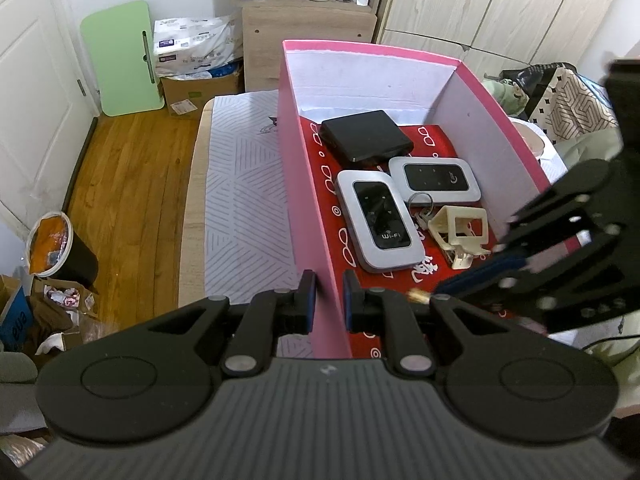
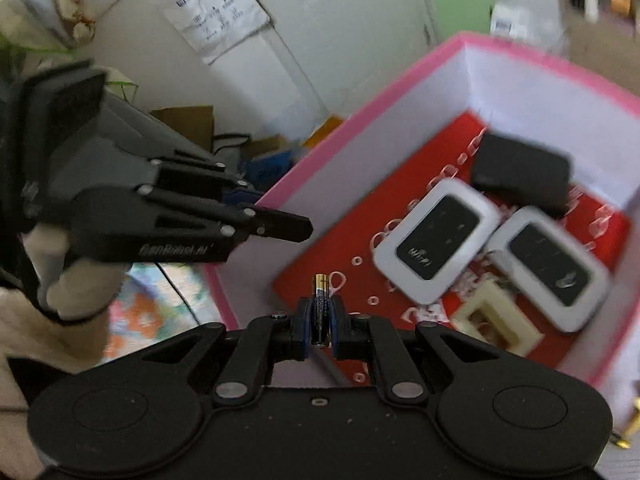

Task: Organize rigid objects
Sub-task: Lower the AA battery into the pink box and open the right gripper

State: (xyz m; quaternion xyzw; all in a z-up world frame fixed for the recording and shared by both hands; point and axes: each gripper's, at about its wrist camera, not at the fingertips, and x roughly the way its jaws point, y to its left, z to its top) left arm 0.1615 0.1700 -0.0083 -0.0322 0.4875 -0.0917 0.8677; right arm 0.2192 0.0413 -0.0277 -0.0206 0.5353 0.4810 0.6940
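One battery [image 2: 320,312] is clamped upright in the right gripper [image 2: 320,326] over the box [image 1: 308,184] floor — best lowered onto bare red lining short of the routers [image 2: 438,242] before release, with the left gripper [image 1: 329,300] kept clenched on the box wall.

Our left gripper [image 1: 329,294] is matte black, with blue pads on its fingertips [image 1: 308,296], silver pivot pins on the linkage arms, and two round discs flanking a ribbed grey body at the bottom of the frame. Our right gripper [image 2: 320,326] matches it. At the left of the right wrist view, white lettering marks the left gripper's side, beside a cream fuzzy sleeve [image 2: 24,328].
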